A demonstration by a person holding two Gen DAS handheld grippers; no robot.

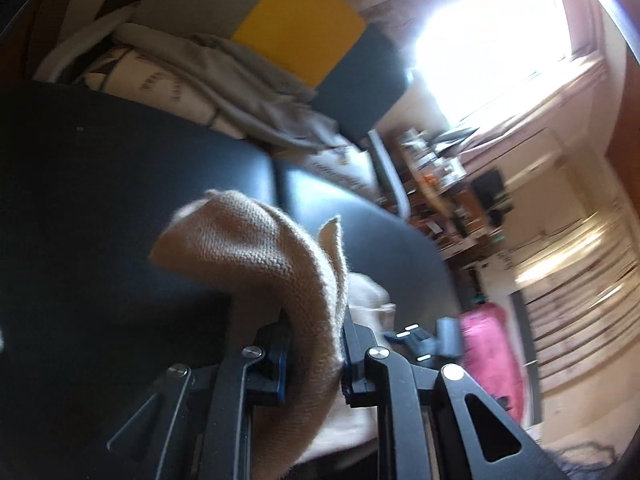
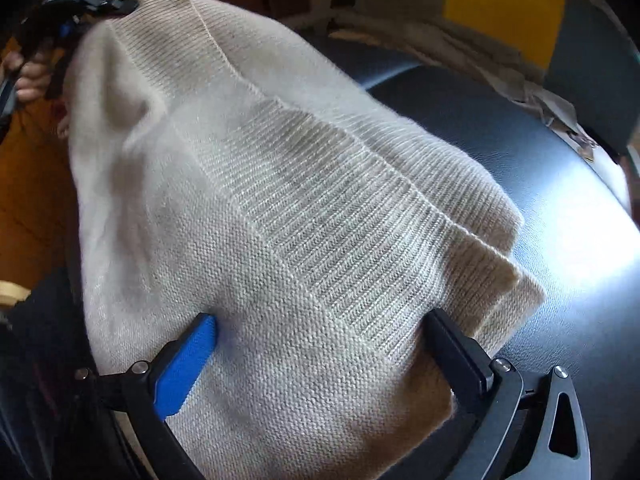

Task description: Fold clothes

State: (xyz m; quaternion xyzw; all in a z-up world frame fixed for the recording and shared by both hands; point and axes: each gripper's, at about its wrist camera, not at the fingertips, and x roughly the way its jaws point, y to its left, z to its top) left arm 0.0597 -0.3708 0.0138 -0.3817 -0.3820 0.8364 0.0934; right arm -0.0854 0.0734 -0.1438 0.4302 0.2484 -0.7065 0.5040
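Black padded surface point(image 1: 100, 200) fills left of left-wrist view. Yellow/grey/dark panel point(image 1: 304, 28) top centre, crumpled grey cloth point(image 1: 224, 80) below it. Bright window point(image 1: 492, 40) upper right. Pink item point(image 1: 492, 356) lower right, blurred.

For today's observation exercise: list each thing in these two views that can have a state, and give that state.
Left gripper: shut on a fold of the beige knit sweater.
Right gripper: jaws wide apart, sweater draped between them.
Beige knit sweater: partly folded, lifted off the black surface.
Black surface: bare where visible.
Clothes pile: crumpled, unfolded.
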